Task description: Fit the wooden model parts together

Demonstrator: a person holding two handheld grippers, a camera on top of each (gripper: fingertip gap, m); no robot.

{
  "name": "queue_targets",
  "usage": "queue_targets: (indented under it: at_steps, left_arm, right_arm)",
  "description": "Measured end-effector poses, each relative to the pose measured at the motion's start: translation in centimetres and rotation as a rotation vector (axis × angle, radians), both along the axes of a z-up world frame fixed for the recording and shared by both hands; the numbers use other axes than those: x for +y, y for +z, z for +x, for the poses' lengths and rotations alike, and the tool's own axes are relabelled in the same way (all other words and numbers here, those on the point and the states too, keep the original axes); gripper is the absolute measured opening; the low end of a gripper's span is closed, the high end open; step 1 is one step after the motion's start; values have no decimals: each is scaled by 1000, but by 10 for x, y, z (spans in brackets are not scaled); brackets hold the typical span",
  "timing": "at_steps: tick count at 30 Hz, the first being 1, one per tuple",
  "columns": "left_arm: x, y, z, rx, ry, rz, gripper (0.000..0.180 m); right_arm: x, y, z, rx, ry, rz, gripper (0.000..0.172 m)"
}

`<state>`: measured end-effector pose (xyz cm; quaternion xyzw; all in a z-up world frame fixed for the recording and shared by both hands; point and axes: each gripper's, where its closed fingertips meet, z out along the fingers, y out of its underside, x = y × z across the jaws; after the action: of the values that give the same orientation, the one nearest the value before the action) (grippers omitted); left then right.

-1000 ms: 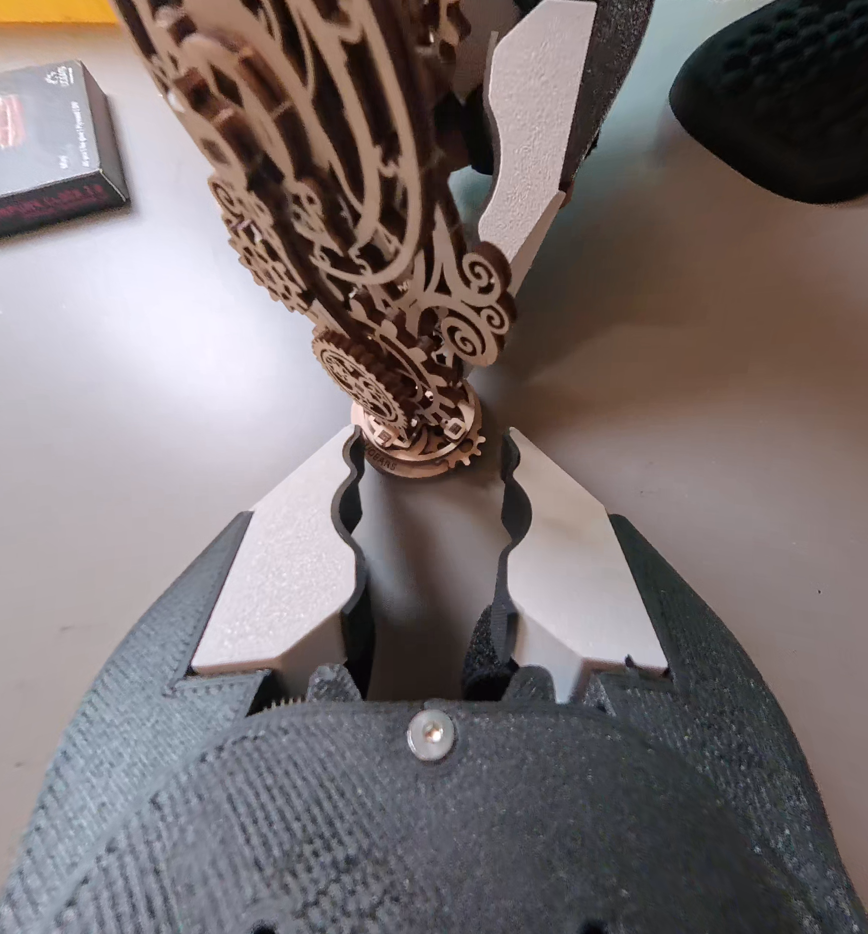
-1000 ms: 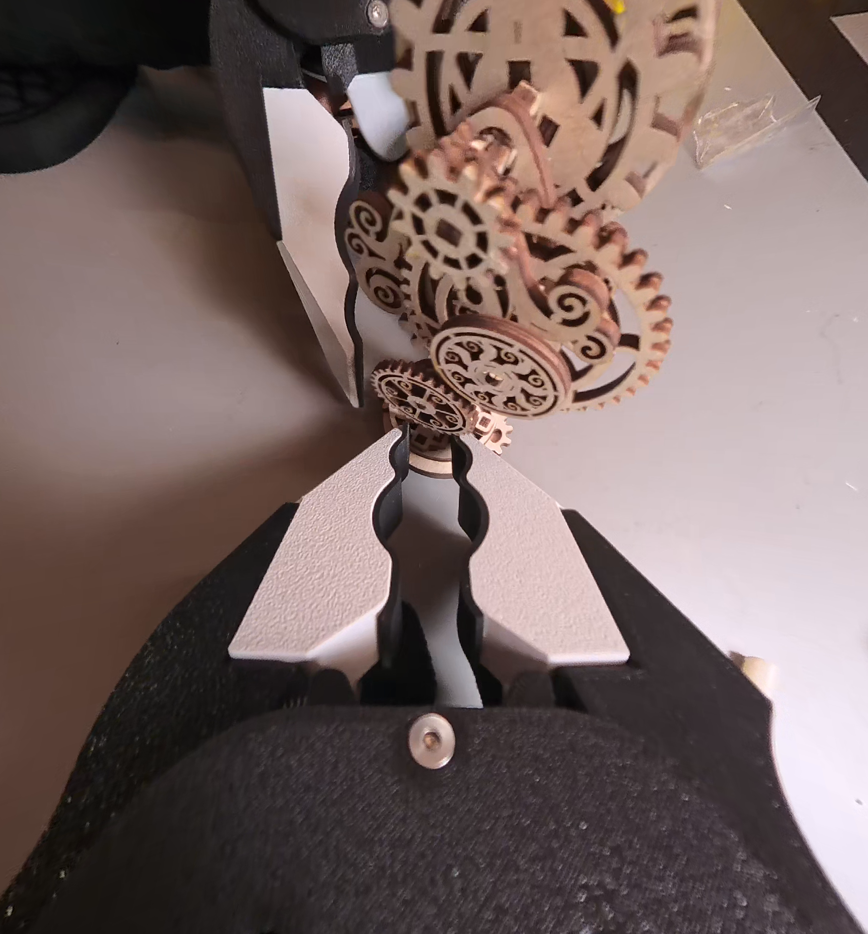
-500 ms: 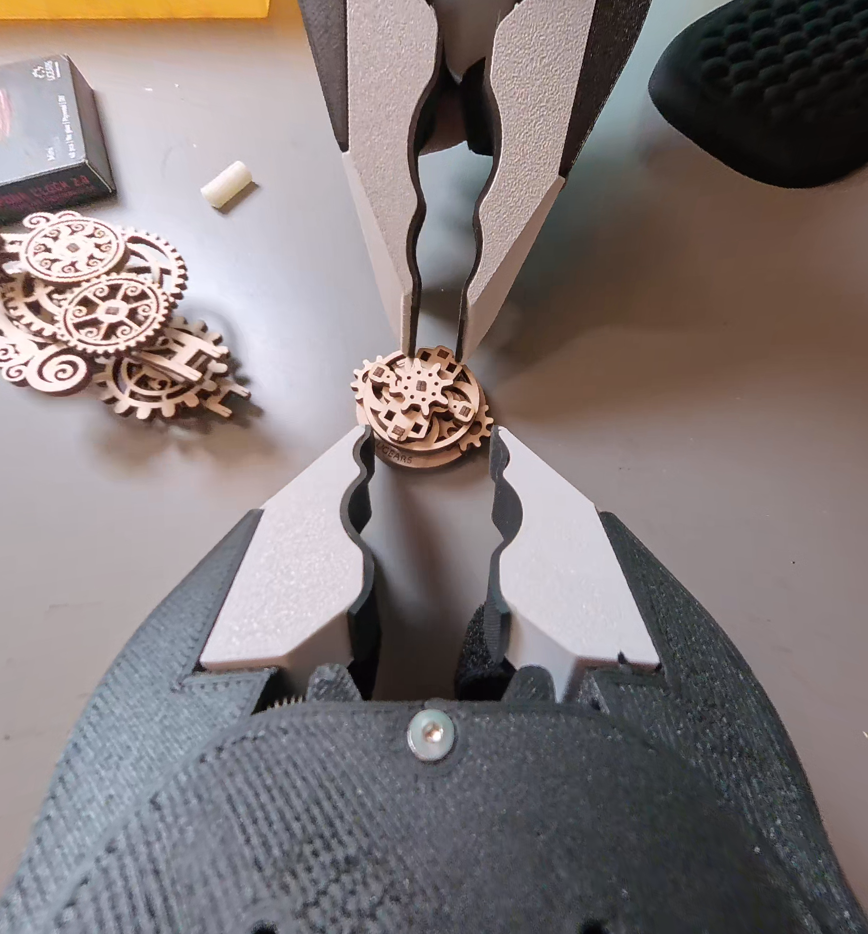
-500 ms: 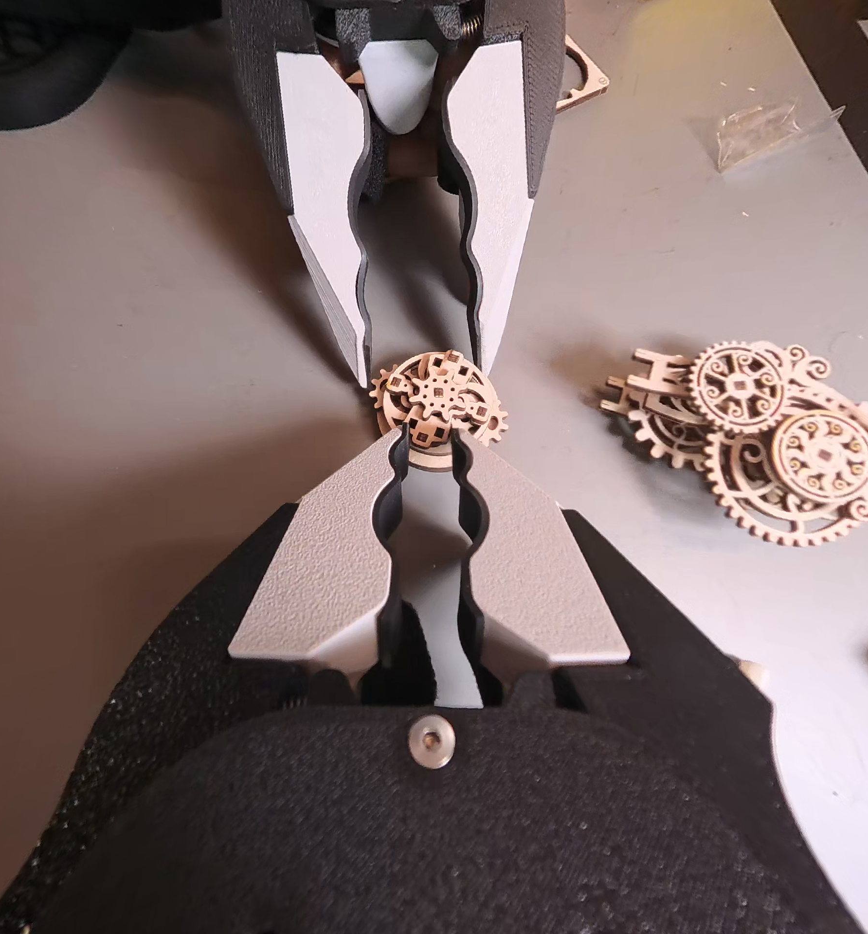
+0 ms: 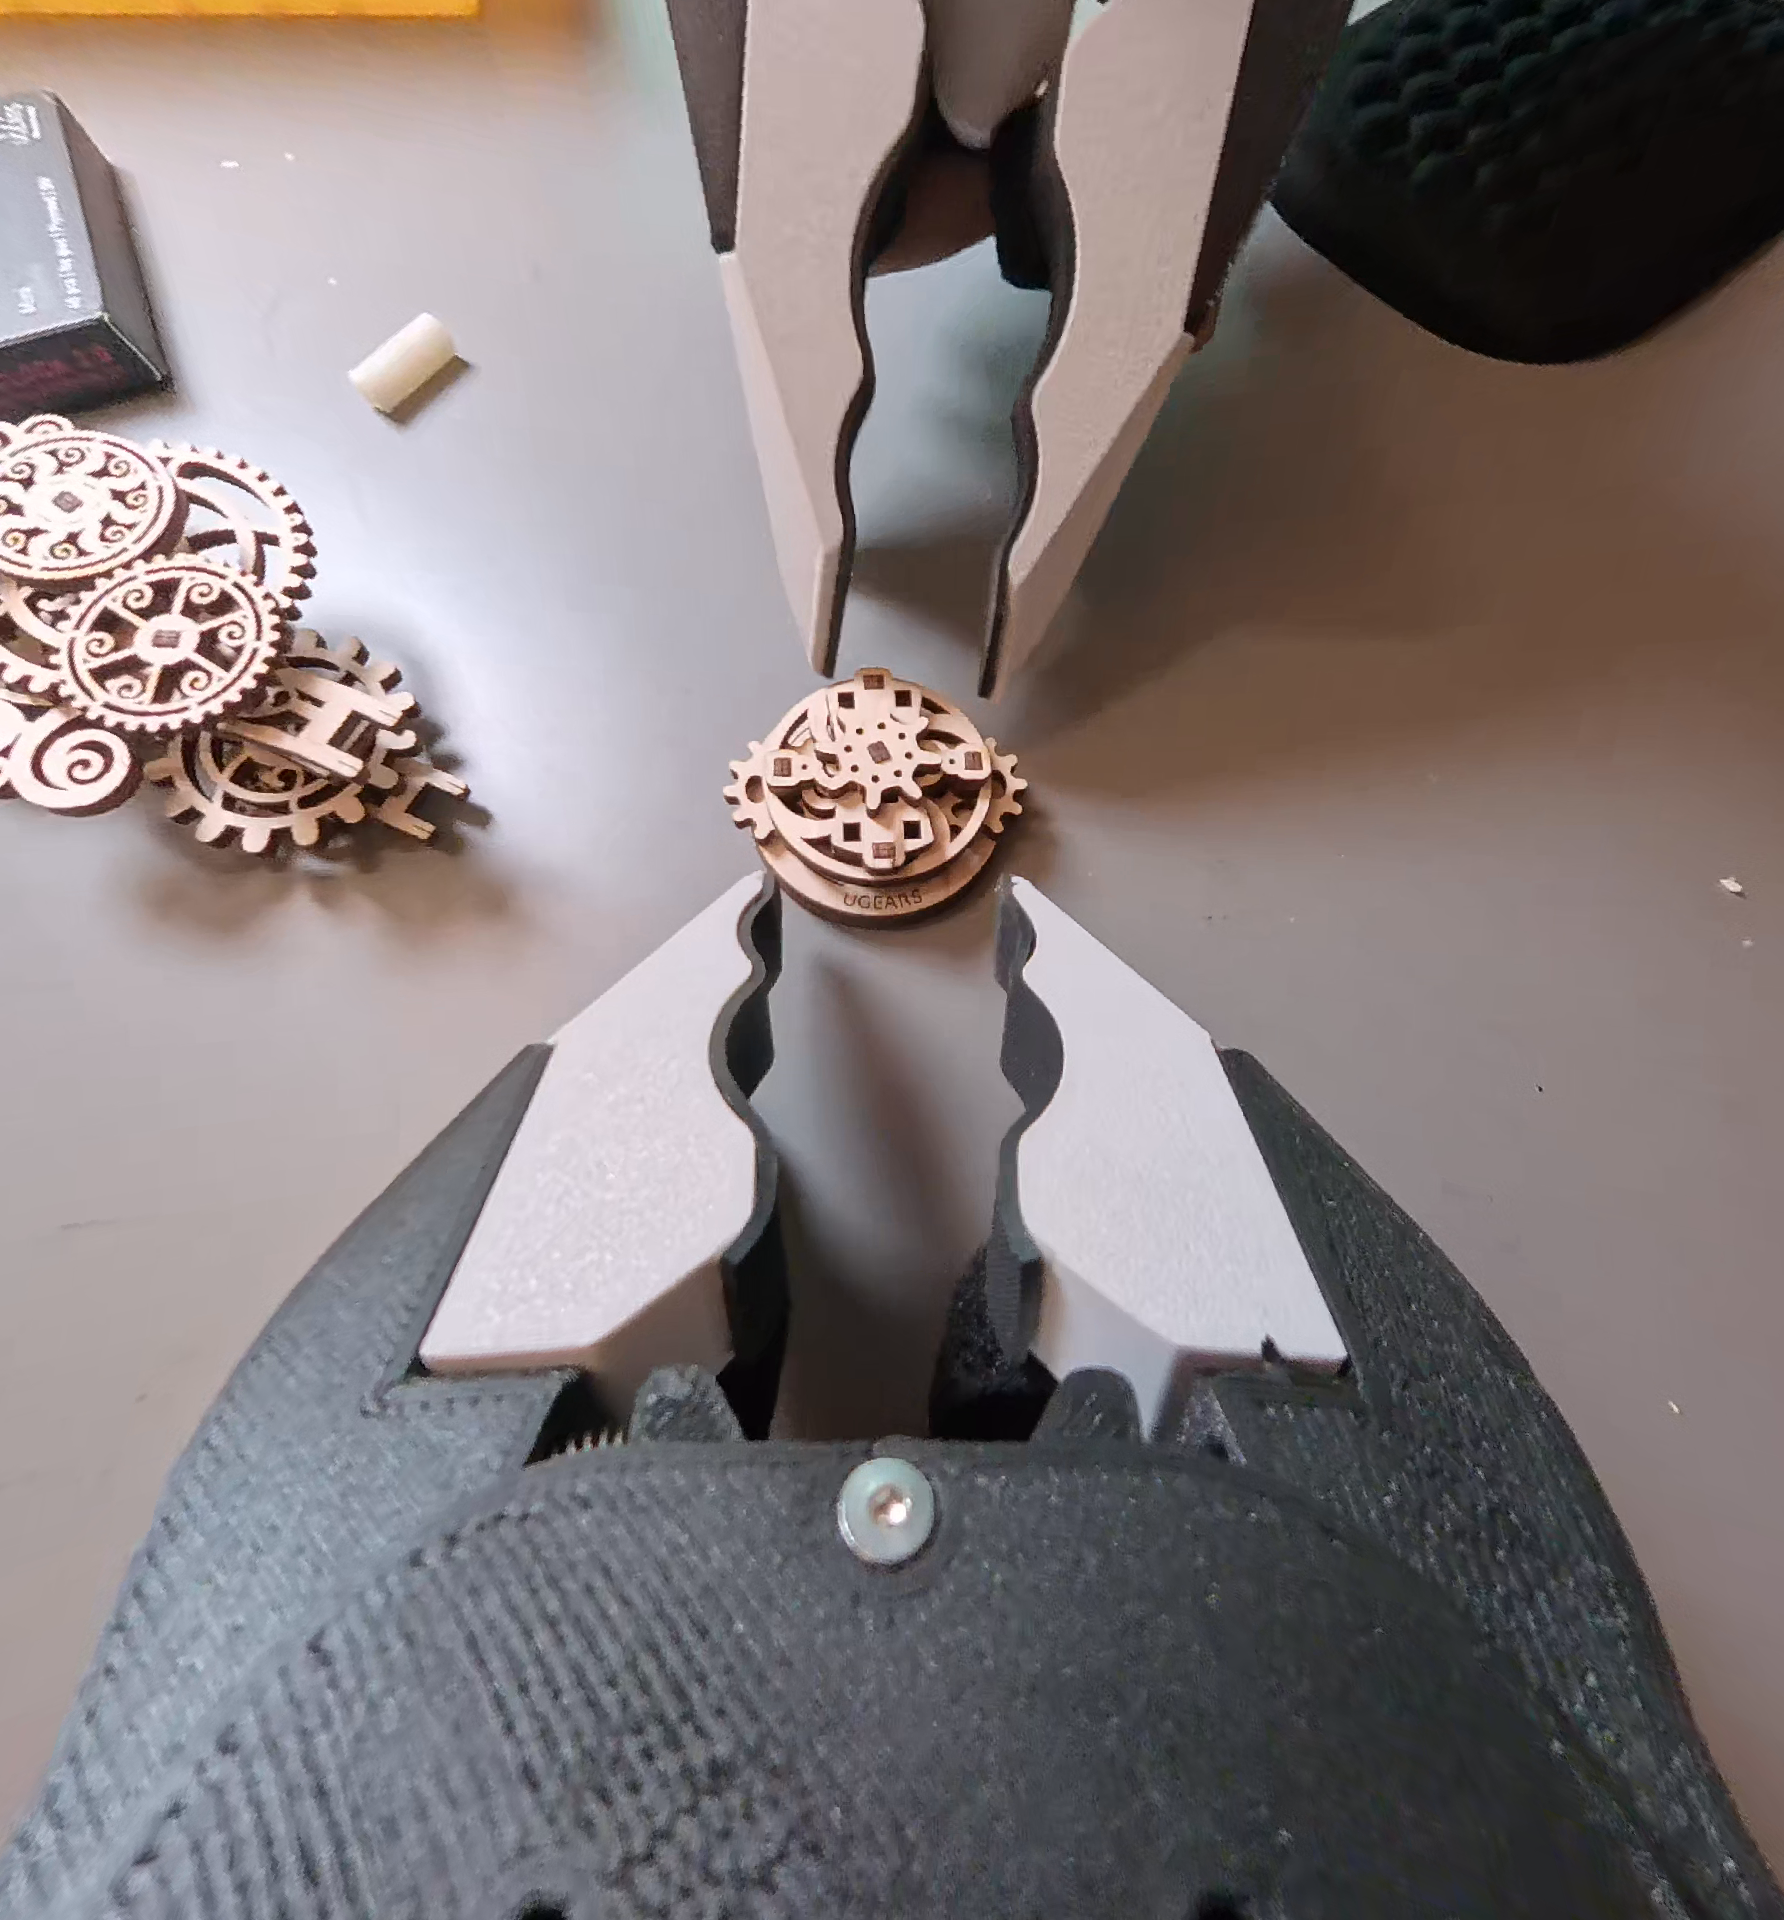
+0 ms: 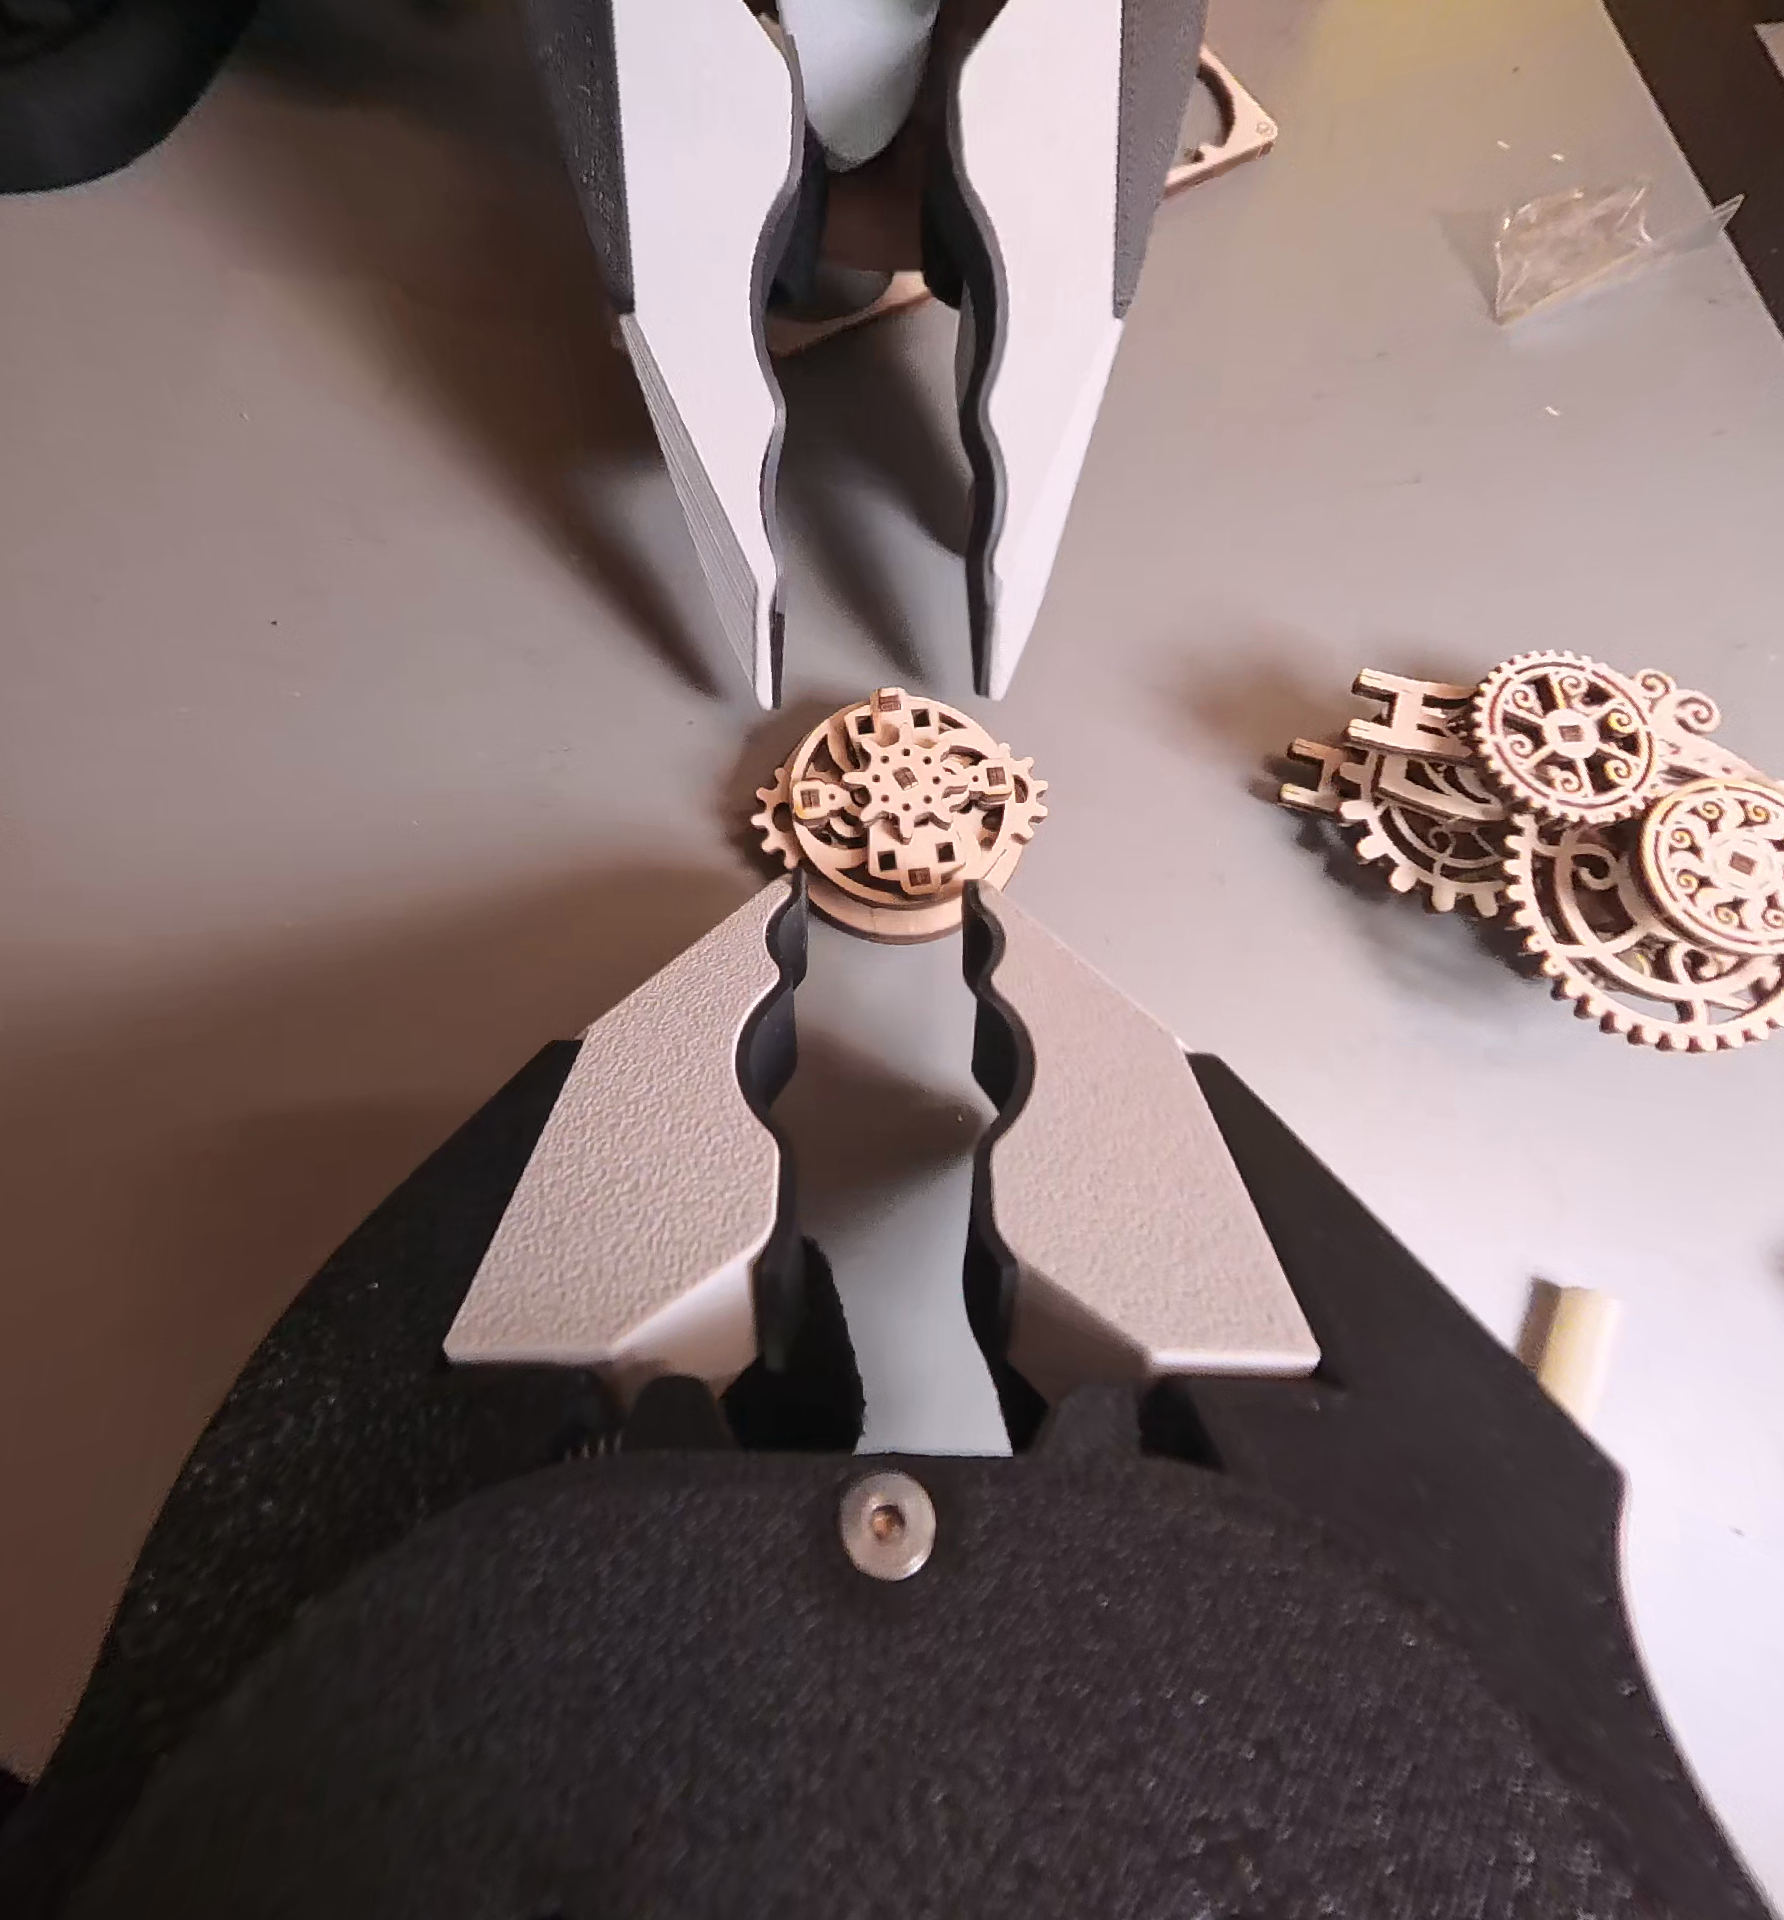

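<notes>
A small round wooden base with gears on top [image 5: 872, 790] lies flat on the grey table between my two grippers. My left gripper [image 5: 886, 894] is open. Its fingertips stand on either side of the base's near rim, and I see no firm press. My right gripper [image 6: 886, 888] faces it from the other side and is also open at the opposite rim of the base [image 6: 898, 805]. Each gripper shows in the other's view, the left [image 6: 877, 694] and the right [image 5: 909, 675], with its tips just at the base's edge. A larger wooden gear assembly [image 5: 140, 634] lies flat on the table beside them [image 6: 1594, 852].
A black box [image 5: 26, 260] and a small white cylinder [image 5: 405, 364] lie beyond the gear assembly. A black padded object [image 5: 1594, 156] sits at the far side. A clear plastic bag [image 6: 1584, 239] and a wooden sheet frame [image 6: 1220, 135] lie farther off. Tip to tip, the grippers are about 4 centimeters apart. Both grippers' tips are roughly 15 centimeters from the small white cylinder [image 5: 405, 364]. It turns up in the right wrist view [image 6: 1569, 1350] as well.
A second ago the large gear assembly stood upright over the round base. It now lies flat beside it. My right jaws have widened at the base's rim. My left jaws have narrowed.
</notes>
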<state>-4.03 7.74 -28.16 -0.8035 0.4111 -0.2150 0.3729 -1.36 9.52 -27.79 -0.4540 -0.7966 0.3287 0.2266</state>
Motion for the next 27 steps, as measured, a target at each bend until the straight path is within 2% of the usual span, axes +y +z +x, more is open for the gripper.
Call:
queue_targets:
  at_steps: [4, 11, 15, 17, 20, 24, 27]
  left_arm:
    - [2, -4, 6, 27, 5, 21, 44]
    - [6, -3, 2, 8, 32, 43, 35]
    - [8, -3, 2, 5, 37, 54, 30]
    - [8, -3, 2, 4, 37, 55, 30]
    - [6, -3, 4, 3, 29, 55, 35]
    - [11, 0, 8, -3, 55, 74, 49]
    - [12, -4, 8, 25, 59, 76, 48]
  right_arm:
    - [1, 0, -4, 33, 8, -3, 25]
    - [6, 2, -4, 81, 20, -16, 18]
    - [9, 15, -6, 144, 1, -81, 20]
    - [5, 15, -10, 158, 1, -106, 26]
    - [1, 3, -13, 124, 18, -71, 33]
    - [0, 5, -15, 156, 18, -70, 27]
    - [-1, 5, -14, 159, 20, -65, 25]
